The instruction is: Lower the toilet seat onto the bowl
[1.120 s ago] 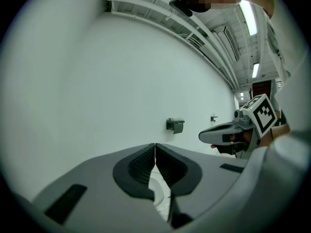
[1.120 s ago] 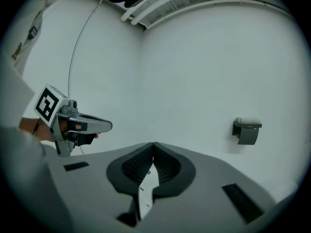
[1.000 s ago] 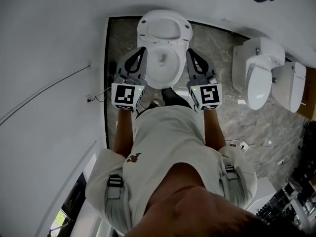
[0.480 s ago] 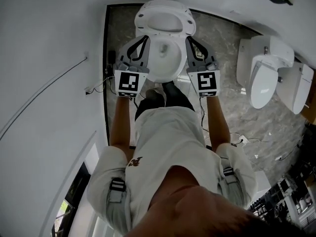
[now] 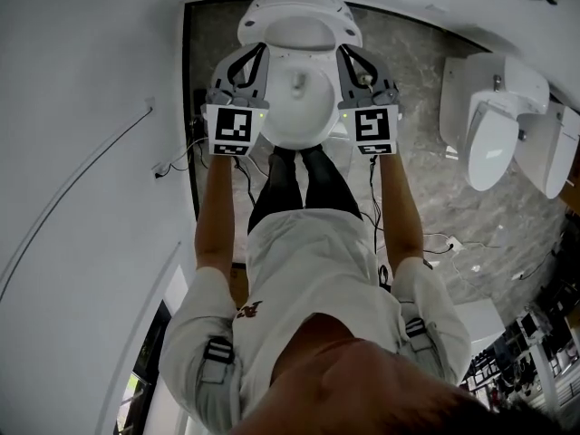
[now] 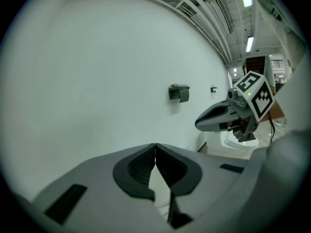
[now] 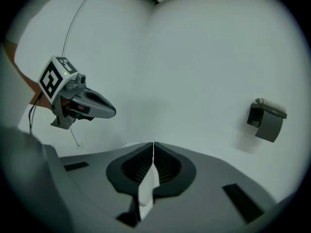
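Observation:
In the head view a white toilet stands at the top middle, its bowl (image 5: pixel 297 98) open. Its seat and lid (image 5: pixel 297 16) stand raised at the back. My left gripper (image 5: pixel 256 50) is held over the bowl's left rim and my right gripper (image 5: pixel 345 52) over its right rim, both pointing toward the raised seat. Both are shut with nothing between the jaws. The left gripper view shows my shut left gripper (image 6: pixel 155 146) facing a white wall, with the right gripper (image 6: pixel 228 116) beside it. The right gripper view shows my shut right gripper (image 7: pixel 153 145) and the left gripper (image 7: pixel 80 102).
Two more white toilets (image 5: pixel 494 125) stand at the right on the grey marbled floor (image 5: pixel 417 179). A white wall (image 5: pixel 82 107) with a thin cable runs along the left. Cables (image 5: pixel 177 157) lie beside the bowl. The person's dark legs (image 5: pixel 299 184) stand in front of it. A small grey wall fixture (image 7: pixel 266 119) shows.
Both grippers have moved forward along the bowl's sides toward the raised seat, arms stretched further. They stay shut.

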The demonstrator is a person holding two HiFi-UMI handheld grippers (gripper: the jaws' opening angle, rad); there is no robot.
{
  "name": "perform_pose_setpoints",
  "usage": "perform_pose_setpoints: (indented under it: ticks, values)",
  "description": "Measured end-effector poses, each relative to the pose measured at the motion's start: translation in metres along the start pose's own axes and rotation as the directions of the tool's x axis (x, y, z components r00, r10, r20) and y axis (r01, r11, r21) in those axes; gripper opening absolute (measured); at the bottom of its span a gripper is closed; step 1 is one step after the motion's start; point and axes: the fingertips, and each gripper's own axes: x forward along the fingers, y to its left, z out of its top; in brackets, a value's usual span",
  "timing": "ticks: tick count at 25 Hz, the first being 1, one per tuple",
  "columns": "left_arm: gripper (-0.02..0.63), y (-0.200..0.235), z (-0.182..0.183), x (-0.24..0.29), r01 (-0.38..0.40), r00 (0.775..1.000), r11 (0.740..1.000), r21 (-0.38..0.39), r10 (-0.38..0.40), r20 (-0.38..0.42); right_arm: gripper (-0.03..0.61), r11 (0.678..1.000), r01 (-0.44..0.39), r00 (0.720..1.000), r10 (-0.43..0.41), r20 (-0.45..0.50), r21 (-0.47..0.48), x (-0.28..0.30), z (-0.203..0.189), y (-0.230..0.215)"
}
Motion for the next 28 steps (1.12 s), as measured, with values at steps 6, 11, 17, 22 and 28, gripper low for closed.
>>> perform_pose_setpoints:
  ticks: [6, 11, 17, 22, 28]
  values:
    - [0.021, 0.014, -0.029, 0.029, 0.043, 0.999, 0.998, 0.035, -0.044, 0.006, 0.018, 0.998, 0.045, 0.999, -0.046, -0.027, -0.043, 0.032, -0.018, -0.003]
    - [0.021, 0.021, -0.046, 0.056, 0.105, 0.994, 0.993, 0.059, -0.106, 0.018, 0.02, 0.996, 0.053, 0.997, -0.057, -0.06, -0.078, 0.059, -0.036, -0.008]
    - [0.023, 0.025, -0.063, 0.08, 0.17, 0.985, 0.982, 0.084, -0.17, 0.001, 0.059, 0.993, 0.043, 0.992, -0.056, -0.116, -0.113, 0.083, -0.058, -0.008]
    - [0.042, 0.024, -0.073, 0.096, 0.203, 0.979, 0.974, 0.097, -0.203, -0.015, 0.095, 0.987, 0.031, 0.988, -0.054, -0.145, -0.16, 0.101, -0.068, -0.01]
    - [0.107, 0.027, -0.085, 0.106, 0.222, 0.975, 0.969, 0.109, -0.219, -0.039, 0.132, 0.978, 0.008, 0.986, -0.042, -0.163, -0.208, 0.122, -0.074, -0.004]
